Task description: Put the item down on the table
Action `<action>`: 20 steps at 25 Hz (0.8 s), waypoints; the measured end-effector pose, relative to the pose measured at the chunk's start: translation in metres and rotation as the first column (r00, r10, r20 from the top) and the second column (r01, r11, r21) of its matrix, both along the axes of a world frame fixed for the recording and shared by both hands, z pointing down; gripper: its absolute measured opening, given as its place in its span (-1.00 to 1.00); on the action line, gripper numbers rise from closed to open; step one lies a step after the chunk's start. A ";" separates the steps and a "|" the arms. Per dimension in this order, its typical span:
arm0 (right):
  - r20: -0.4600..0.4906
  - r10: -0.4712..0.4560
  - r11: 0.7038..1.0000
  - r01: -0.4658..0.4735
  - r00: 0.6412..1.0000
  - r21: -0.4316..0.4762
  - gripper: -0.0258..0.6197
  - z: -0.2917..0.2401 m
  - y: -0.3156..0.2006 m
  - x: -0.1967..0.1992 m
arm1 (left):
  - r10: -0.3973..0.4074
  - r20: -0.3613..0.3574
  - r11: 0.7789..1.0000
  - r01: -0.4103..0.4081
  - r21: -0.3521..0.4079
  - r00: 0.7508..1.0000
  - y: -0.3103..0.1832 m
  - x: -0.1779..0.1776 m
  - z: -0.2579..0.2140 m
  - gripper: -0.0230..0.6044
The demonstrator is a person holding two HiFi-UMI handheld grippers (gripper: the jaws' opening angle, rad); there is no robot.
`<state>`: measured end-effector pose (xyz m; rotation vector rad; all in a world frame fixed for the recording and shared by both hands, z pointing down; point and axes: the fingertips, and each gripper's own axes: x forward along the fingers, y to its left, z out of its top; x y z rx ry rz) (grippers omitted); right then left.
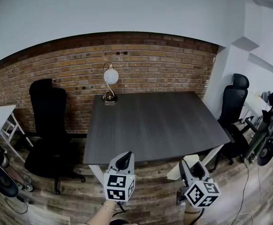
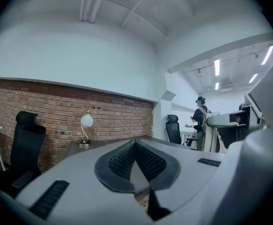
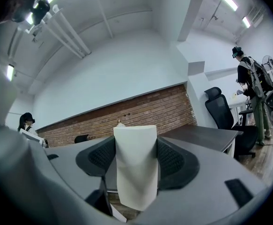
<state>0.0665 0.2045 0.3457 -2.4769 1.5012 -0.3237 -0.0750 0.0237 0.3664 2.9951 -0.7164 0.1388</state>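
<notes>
**A:** Cream-white, that item [image 3: 135, 172]. What has hold of it?

**B:** The right gripper [image 3: 135, 143]. Its jaws stand wide, and the black ribbed pads [image 3: 172, 158] press on the item's two sides. The item stands upright between them, its flat top above the pads and its lower end hanging below them.

**A:** Is it on the table [image 1: 173, 130]?

**B:** No. In the head view the item [image 1: 175, 169] is in the air, off the table and in front of its near edge, towards the near right corner. The right gripper [image 1: 188, 167] sits just behind it, on the person's side.

**A:** And the other one?

**B:** The left gripper [image 2: 135, 146] is closed. Its pads [image 2: 120, 162] meet at their tips and nothing is between them. In the head view the left gripper [image 1: 123, 161] is also in front of the table's near edge, left of the right gripper and apart from it.

**A:** Give me counts.

**B:** Two grippers and one item. There is one dark grey table, with one lamp [image 1: 110, 81] with a white globe on its far left corner, against the brick wall [image 1: 164, 64]. There are two black office chairs, one [image 1: 49, 125] left of the table and one [image 1: 234, 102] right of it. The right gripper view also shows two people, one standing [image 3: 248, 78] beyond the table's right side and one [image 3: 27, 123] at the far left.
</notes>
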 end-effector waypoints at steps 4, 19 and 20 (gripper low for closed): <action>0.011 -0.001 1.000 0.001 1.000 -0.006 -0.01 0.005 0.000 0.009 | 0.002 0.012 1.000 -0.002 -0.008 1.000 -0.002 0.011 0.009 -0.89; -0.017 0.022 0.999 -0.023 1.000 -0.032 -0.01 0.021 -0.040 0.077 | -0.002 -0.038 1.000 0.001 -0.030 0.999 -0.053 0.079 0.026 -0.89; -0.020 0.022 0.999 -0.022 1.000 -0.032 -0.01 0.020 -0.045 0.084 | -0.005 -0.043 0.999 0.003 -0.032 0.999 -0.059 0.085 0.025 -0.89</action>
